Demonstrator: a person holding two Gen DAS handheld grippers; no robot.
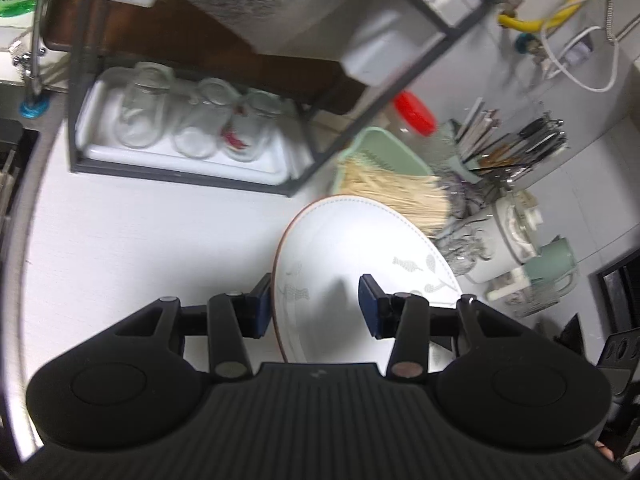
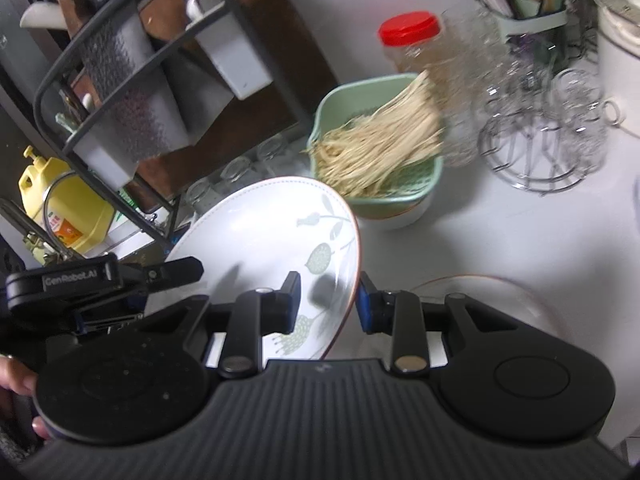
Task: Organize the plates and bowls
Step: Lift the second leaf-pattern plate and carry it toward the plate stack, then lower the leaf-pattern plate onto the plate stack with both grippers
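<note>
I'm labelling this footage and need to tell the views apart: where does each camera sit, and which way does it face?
Left wrist: sits on the left gripper, looking forward and down over the counter at the plate and the rack; only its own fingers show.
Right wrist: sits on the right gripper, looking down at the plate and the green basket; the left gripper and fingertips of a hand show.
Both share the plate, rack, basket and the red-lidded jar.

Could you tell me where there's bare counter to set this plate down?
Free: the white counter in front of the glass tray, left of the plate. Crowded: around the green noodle basket, red-lidded jar and wire rack.
</note>
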